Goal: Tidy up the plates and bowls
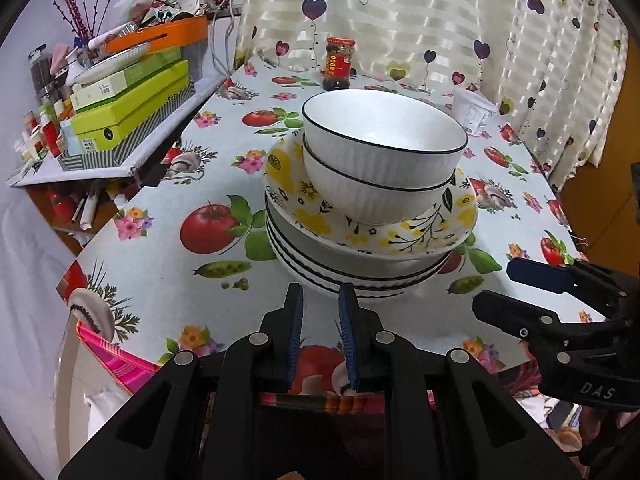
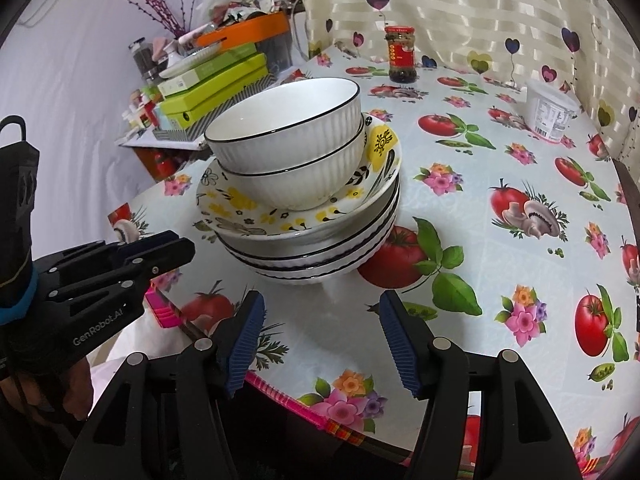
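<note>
Heart-patterned curtains (image 1: pixel 460 20) are seen behind a table (image 1: pixel 168 280) covered in a tomato-and-flower print cloth, where a single stack of crockery stands near the front edge. At the bottom of the stack, black-rimmed ribbed plates (image 1: pixel 360 276) are piled; on them a yellow-flowered plate (image 1: pixel 304 204) is set, and two white ribbed bowls (image 1: pixel 380 148) are nested on top. The left gripper (image 1: pixel 320 304) is held just before the lowest plates, its blue-padded jaws parted narrowly with nothing between them. The right gripper (image 2: pixel 322 312) is held a little back from the stack, over the table's front edge, its jaws spread wide and empty. From the left wrist view it is seen to the right of the stack, apart from it. A sauce jar (image 1: pixel 339 63) and a white tub (image 1: pixel 472 110) are seen at the far side, and boxes (image 1: pixel 132 108) are piled on a side shelf at the left.
</note>
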`<state>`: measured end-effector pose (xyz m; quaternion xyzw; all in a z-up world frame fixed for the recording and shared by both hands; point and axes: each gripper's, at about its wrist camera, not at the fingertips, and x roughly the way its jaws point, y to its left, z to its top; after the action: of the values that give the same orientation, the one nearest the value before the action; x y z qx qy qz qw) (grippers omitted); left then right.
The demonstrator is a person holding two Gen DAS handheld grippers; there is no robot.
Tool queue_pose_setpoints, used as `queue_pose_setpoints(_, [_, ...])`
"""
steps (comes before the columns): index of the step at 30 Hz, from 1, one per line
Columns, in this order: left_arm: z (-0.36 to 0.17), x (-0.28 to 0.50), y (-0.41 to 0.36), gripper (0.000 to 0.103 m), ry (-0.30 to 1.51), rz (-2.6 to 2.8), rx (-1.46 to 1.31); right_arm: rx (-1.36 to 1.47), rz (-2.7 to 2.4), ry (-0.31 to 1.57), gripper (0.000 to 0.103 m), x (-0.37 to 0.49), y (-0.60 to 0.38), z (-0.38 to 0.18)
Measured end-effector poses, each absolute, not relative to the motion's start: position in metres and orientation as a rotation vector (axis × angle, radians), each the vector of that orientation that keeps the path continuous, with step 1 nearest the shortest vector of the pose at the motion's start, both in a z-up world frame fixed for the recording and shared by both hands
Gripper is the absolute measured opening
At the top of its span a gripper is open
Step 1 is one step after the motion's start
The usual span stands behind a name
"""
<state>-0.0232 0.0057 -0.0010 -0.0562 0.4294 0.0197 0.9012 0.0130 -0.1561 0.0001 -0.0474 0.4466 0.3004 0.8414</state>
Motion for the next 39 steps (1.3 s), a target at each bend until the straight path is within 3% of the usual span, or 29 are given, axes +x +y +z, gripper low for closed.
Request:
queue_pose_setpoints(18, [-0.003,-0.015,0.005,0.019,0.906,0.028,-0.112,-0.101,0.64,0.94,0.062,0.015,-0.154,0.001])
queue_pose_setpoints(29, [-0.005,-0.006,0.04,0.019,0.924,0.025,-0.27,-0.057,0.59,0.907,0.061,0.035,-0.164,0.01])
queue_pose_setpoints(39, [-0.006,0.004,0.028,0.019,0.93,-0.009,-0.233,-0.038,0.591,0.905,0.056,0.048,-0.157,0.008])
